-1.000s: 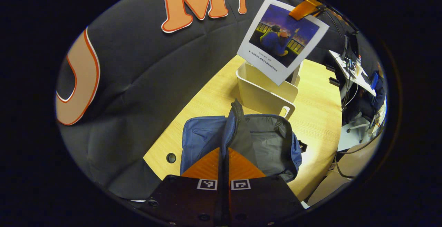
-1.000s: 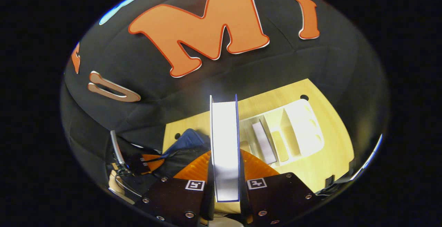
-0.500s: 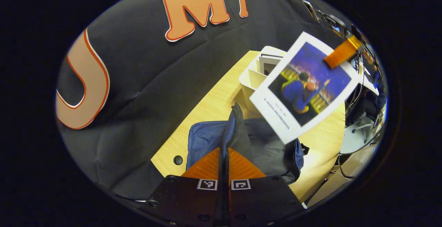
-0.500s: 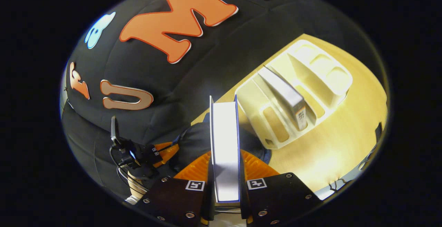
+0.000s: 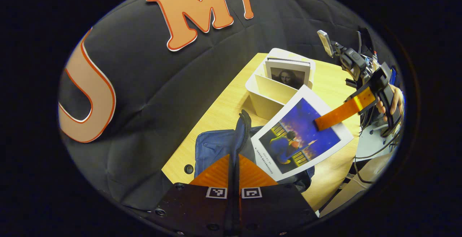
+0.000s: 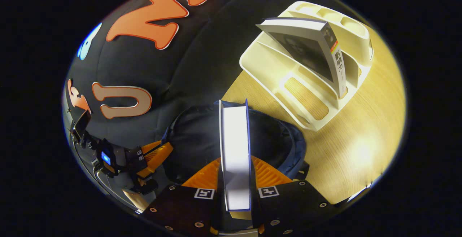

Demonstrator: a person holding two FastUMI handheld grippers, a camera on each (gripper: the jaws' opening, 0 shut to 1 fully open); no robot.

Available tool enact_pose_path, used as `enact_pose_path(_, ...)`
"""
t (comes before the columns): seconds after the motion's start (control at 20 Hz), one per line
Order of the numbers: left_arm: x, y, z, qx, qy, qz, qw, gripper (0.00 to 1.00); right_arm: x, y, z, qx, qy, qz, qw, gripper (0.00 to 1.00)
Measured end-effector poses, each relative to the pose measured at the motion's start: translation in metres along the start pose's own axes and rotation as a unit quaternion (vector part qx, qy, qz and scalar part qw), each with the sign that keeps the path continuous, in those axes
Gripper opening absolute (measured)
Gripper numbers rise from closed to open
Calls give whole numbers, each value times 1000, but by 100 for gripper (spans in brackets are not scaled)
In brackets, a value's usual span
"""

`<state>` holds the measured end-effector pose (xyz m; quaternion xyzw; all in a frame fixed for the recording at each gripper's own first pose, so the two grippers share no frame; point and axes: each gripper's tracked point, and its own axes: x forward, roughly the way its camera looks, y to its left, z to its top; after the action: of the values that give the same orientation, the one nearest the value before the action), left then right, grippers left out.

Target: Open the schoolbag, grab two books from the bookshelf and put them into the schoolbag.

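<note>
Can't really see inside the blue fabric schoolbag (image 5: 216, 146), blocked by the white-bordered book with a purple cover picture (image 5: 299, 136). Pinched flat between the right gripper (image 6: 234, 179) fingers, hanging over the bag's opening. Left gripper (image 5: 234, 172) pressed together on the bag's zipper flap (image 5: 244, 128). Second book (image 5: 288, 74) upright in the cream plastic bookshelf (image 5: 267, 96) behind, on the wooden table (image 5: 220, 107).

I lowered the right gripper (image 6: 234, 208) with the book (image 5: 301, 137) from 1 o'clock over the schoolbag (image 5: 216, 146).
</note>
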<state>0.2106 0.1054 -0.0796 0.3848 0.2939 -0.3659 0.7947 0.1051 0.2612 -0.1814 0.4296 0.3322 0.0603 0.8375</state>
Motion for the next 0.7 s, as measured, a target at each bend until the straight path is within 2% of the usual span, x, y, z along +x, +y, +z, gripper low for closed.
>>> enact_pose_path(0.35, -2, -6, 9, 19, -6, -3, 1000, 0, 74, 1, -21, 44, 16, 4, 999, 30)
enact_pose_path(0.5, -4, -11, 14, 15, -11, -8, 1000, 0, 96, -1, -26, 33, 15, -13, 999, 30)
enact_pose_path(0.7, -1, -7, 11, 18, -7, -4, 1000, 0, 103, 3, -33, 0, 16, -14, 1000, 30)
